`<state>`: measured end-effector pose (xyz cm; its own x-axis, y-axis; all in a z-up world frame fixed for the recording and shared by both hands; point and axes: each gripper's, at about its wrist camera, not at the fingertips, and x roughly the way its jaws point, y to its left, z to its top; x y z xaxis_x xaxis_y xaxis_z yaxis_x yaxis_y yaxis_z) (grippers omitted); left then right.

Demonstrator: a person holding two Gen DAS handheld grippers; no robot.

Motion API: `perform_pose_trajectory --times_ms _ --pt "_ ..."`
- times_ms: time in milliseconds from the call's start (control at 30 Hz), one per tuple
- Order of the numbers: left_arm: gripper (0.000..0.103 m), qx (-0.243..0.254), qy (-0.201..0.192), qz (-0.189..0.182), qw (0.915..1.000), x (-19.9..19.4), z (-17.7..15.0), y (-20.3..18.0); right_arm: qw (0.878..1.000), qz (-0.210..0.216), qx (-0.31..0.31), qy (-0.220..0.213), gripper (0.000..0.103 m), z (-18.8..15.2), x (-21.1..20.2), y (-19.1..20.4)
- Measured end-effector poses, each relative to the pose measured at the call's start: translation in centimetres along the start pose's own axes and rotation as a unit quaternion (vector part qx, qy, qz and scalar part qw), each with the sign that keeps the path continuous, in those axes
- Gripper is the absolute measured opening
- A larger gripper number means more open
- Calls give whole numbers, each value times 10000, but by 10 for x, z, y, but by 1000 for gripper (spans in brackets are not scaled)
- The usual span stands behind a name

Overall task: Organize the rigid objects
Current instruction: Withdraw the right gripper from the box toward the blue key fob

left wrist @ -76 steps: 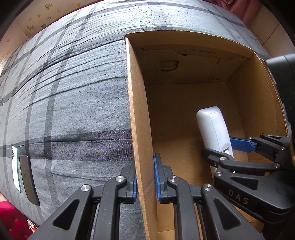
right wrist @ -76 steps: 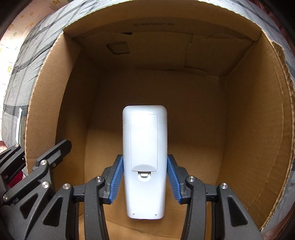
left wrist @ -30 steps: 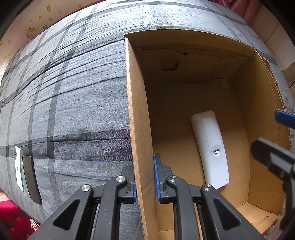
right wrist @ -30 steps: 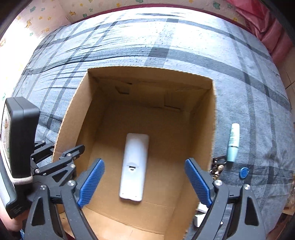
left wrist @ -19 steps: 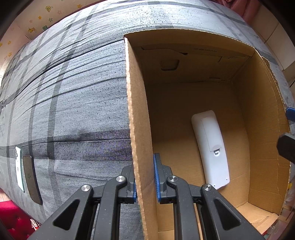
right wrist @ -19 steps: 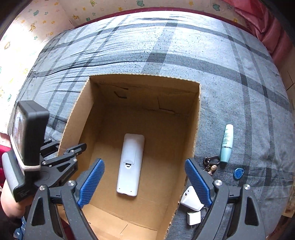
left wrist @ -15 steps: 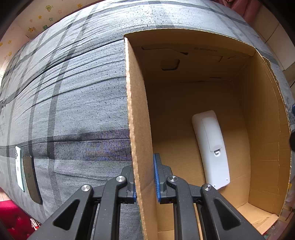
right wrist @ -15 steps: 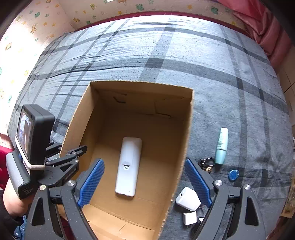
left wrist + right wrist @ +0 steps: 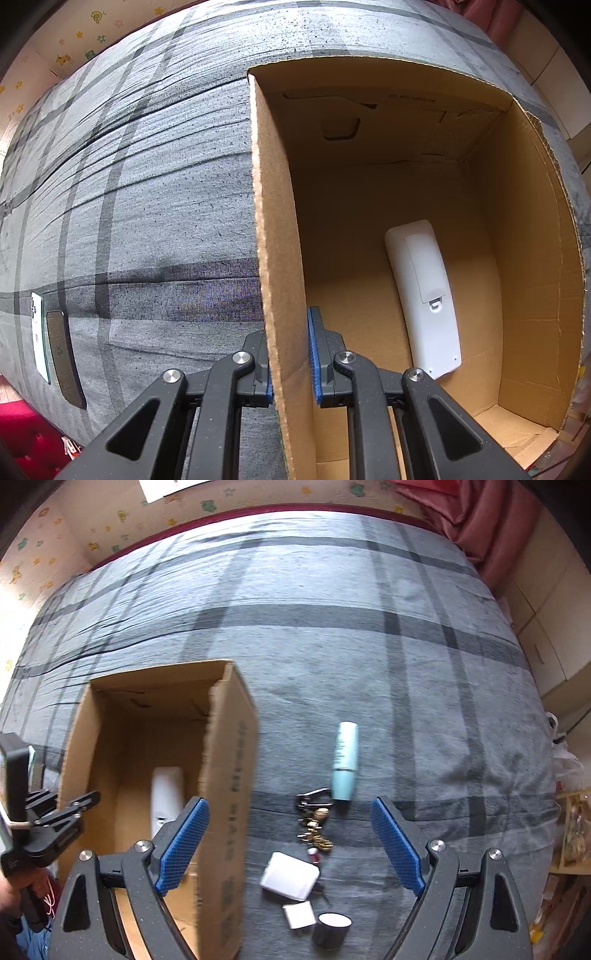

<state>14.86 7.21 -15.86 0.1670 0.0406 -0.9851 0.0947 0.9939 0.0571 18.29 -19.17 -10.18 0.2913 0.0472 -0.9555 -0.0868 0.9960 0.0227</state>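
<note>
- left gripper (image 9: 291,360) clamped on cardboard box (image 9: 275,236) side wall
- right gripper (image 9: 291,843) jaws wide, empty, beside box, over keys (image 9: 314,823)
- white remote (image 9: 424,299) on box floor

**What Things Are Made Of**

The box (image 9: 280,236) is brown cardboard, dull and a bit rough, with a ragged torn edge. The remote (image 9: 424,299) inside is smooth white plastic. The bed cover (image 9: 332,646) is soft grey cloth with dark stripes and small wrinkles. The gripper pads (image 9: 183,843) are bumpy blue rubber on dull black plastic with shiny metal pins. The keys (image 9: 314,827) are shiny metal. The tube (image 9: 345,760) is smooth plastic.
</note>
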Motion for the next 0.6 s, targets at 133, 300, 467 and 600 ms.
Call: perform_pose_trajectory --times_ms 133,300,467,600 --pt "15 1 1 -4 10000 0 0 0 9995 -243 148 131 92 -7 15 -25" --pt "15 13 -5 -43 10000 1 0 3 9975 -458 391 382 92 -14 38 -54" --pt "15 28 4 -25 10000 0 -1 3 9954 -611 510 542 92 -20 60 -73" --pt "15 24 9 -23 10000 1 -1 3 9938 -624 595 696 92 -25 82 -88"
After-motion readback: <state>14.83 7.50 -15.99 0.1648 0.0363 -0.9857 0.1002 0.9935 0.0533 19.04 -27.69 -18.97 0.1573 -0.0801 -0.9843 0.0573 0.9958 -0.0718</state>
